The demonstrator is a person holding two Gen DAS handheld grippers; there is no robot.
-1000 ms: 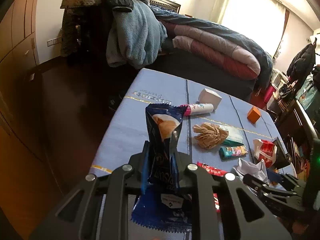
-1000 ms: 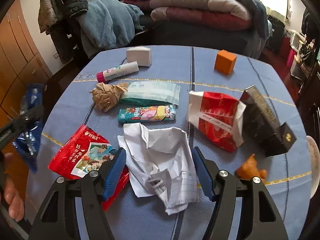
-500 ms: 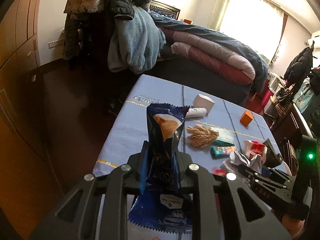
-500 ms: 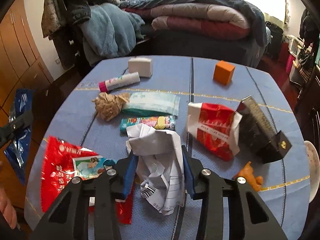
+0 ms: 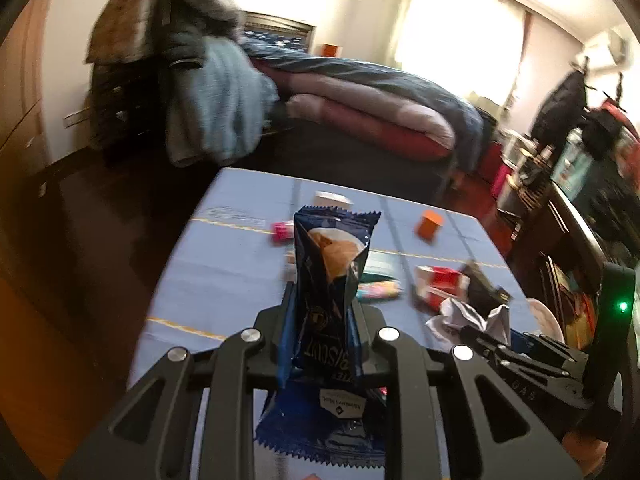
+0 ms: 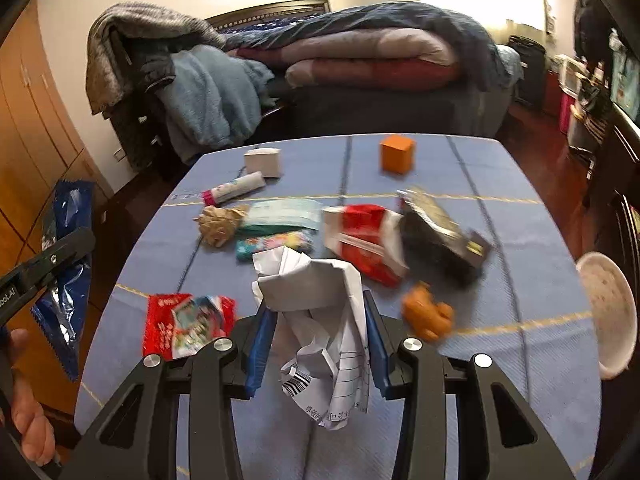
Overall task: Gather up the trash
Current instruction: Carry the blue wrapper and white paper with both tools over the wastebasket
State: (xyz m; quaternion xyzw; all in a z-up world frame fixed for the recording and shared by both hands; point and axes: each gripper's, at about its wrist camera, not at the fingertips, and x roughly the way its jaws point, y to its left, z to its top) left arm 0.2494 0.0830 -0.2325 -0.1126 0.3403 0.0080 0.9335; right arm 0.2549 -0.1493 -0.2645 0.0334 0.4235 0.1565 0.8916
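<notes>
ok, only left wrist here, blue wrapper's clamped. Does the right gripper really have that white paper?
Observer: Yes. The right gripper has it: its jaws have just been closing and now pinch the crumpled white paper from both sides.
Operator: What's hidden behind the blue wrapper?
Observer: A brown paper wad, beside a pale teal packet.
Operator: Anything below my frame?
Observer: A red snack packet, flat near the table's front left edge.

Left wrist view — angled down across blue table (image 5: pixel 224 264) from its left edge. Right wrist view — from the near edge; orange cube (image 6: pixel 397 154) is shared.
</notes>
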